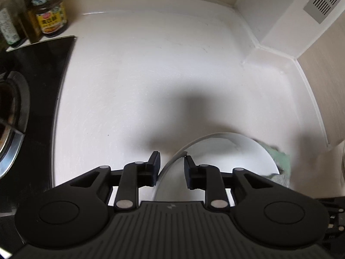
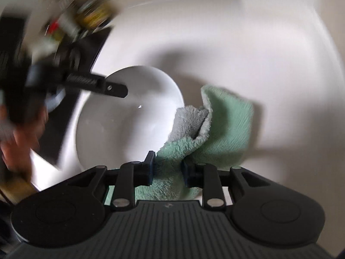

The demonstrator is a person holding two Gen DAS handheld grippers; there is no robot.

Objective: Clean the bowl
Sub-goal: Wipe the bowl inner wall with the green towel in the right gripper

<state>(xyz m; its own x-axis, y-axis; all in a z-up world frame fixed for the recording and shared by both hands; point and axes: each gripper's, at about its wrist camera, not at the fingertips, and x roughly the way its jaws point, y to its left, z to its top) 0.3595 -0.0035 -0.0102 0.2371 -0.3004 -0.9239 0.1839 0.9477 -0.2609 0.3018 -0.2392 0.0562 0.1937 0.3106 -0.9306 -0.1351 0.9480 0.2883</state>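
Two jars (image 1: 50, 14) beside stove (image 1: 32, 69)

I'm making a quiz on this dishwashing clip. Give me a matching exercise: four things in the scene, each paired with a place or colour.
Things:
1. bowl
2. cloth
3. jar
4. stove burner

Descriptions:
A. green and grey, clamped in the right hand-held gripper
B. yellow label, at the back of the counter
C. white, rim between the left hand-held gripper's fingers
D. metal ring on the black hob

Pairs: 1-C, 2-A, 3-B, 4-D
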